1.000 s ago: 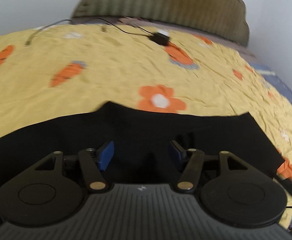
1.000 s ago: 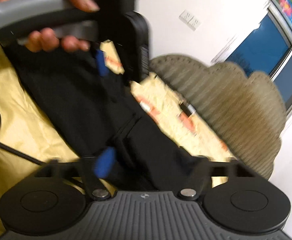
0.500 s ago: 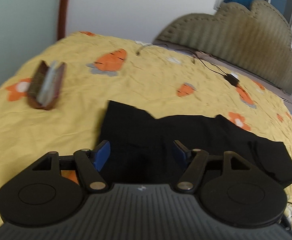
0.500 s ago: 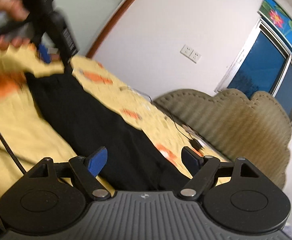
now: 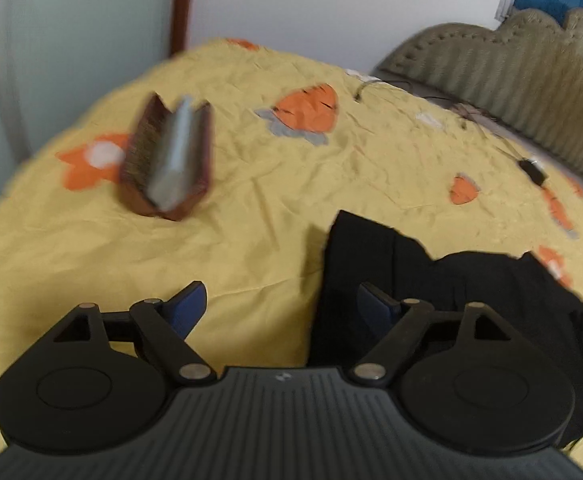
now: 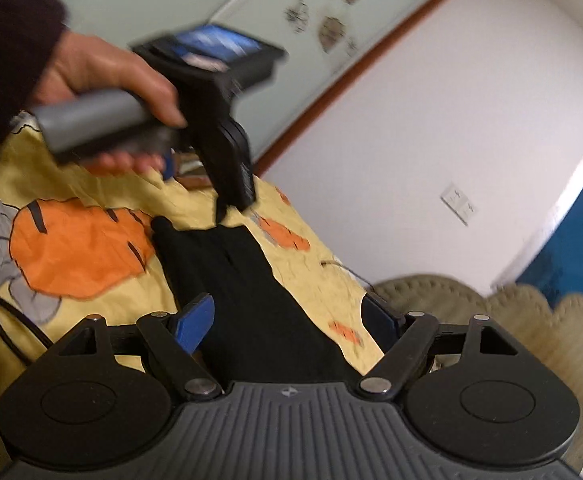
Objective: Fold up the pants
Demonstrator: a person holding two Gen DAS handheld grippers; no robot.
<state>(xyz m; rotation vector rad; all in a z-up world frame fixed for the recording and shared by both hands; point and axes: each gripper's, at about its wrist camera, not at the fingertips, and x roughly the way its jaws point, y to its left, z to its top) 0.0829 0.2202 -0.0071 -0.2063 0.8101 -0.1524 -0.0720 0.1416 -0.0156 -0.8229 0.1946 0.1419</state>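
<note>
Black pants [image 5: 451, 300] are laid on the bed [image 5: 251, 240]; both tools [image 5: 279, 304] [image 6: 287, 316] are held apart, so edges should be aligned before clamping.

Soft, even indoor light; the black pants [image 5: 471, 296] show no detail. Motion blur smears the book [image 5: 169, 160] at 10 o'clock and the hand [image 6: 103, 80]. Fisheye bending curves the edges.

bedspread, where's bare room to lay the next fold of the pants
Open yellow bedspread lies between the brown wallet and the black pants, just ahead of the left gripper. Toward the headboard it is busier: a cable with adapter.
</note>
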